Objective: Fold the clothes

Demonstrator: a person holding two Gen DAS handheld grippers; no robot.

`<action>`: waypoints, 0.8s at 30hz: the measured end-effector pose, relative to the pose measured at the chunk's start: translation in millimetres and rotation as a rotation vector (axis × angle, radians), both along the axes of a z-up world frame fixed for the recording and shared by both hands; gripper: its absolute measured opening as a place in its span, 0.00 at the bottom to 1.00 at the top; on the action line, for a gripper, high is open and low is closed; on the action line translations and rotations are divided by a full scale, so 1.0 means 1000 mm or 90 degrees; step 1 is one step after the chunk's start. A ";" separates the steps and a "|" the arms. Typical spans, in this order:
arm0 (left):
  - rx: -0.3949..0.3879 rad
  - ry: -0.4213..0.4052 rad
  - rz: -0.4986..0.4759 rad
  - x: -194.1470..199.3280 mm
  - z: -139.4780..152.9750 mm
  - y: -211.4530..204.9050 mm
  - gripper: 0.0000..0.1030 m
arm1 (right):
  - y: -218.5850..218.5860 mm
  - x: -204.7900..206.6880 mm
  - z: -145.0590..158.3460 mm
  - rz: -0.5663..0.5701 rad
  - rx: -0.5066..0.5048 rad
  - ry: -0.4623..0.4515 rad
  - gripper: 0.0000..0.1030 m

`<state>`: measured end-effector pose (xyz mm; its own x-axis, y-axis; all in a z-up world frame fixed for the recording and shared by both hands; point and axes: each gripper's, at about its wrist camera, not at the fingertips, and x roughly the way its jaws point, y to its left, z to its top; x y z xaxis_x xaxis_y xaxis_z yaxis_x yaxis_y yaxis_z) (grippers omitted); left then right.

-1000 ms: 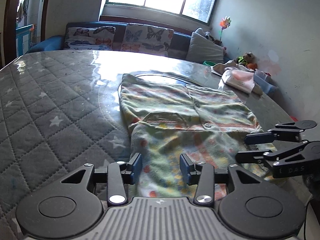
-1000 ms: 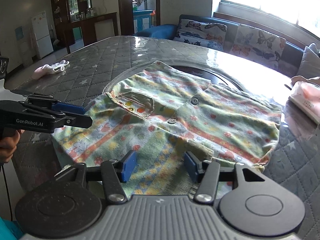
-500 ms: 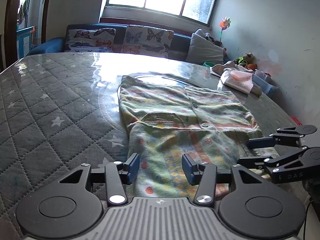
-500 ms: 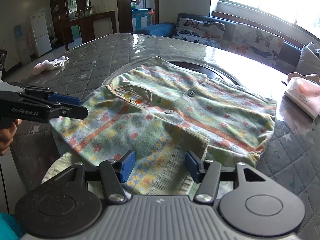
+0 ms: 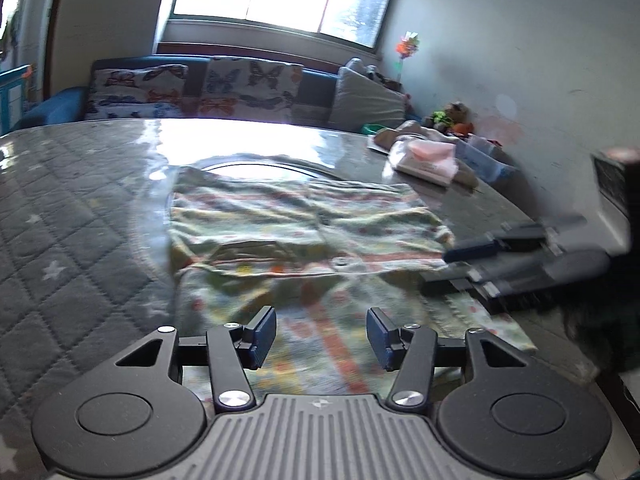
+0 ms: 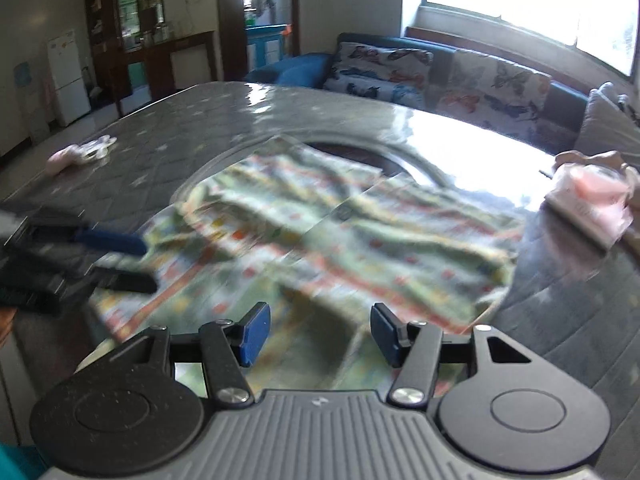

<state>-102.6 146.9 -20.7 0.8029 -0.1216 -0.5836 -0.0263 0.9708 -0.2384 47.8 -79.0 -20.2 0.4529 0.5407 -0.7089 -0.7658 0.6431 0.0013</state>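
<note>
- Both grippers, left gripper (image 5: 322,338) and right gripper (image 6: 318,334), are gaping wide, holding nothing.
- Patterned shirt (image 5: 304,232) is lying flat just ahead of fingertips.
- Risk: closing on one layer only, dragging fabric skewed.

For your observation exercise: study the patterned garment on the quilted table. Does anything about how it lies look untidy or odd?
Yes. The patterned garment is rumpled, not smooth, and its near end hangs over the edge of the quilted table. Both views are motion-blurred. Both hand-held grippers, left and right, are open and hold nothing.
</note>
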 end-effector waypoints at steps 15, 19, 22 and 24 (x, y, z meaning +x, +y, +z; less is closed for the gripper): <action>-0.012 0.011 -0.111 0.018 -0.014 -0.028 0.56 | 0.026 0.141 -0.028 -0.150 -0.040 0.039 0.52; -0.015 0.011 -0.119 0.019 -0.017 -0.027 0.57 | 0.032 0.158 -0.033 -0.156 -0.040 0.034 0.53; -0.018 0.012 -0.125 0.020 -0.019 -0.026 0.58 | 0.037 0.166 -0.035 -0.161 -0.048 0.018 0.53; -0.020 0.012 -0.129 0.020 -0.020 -0.025 0.59 | 0.042 0.172 -0.037 -0.164 -0.060 -0.002 0.54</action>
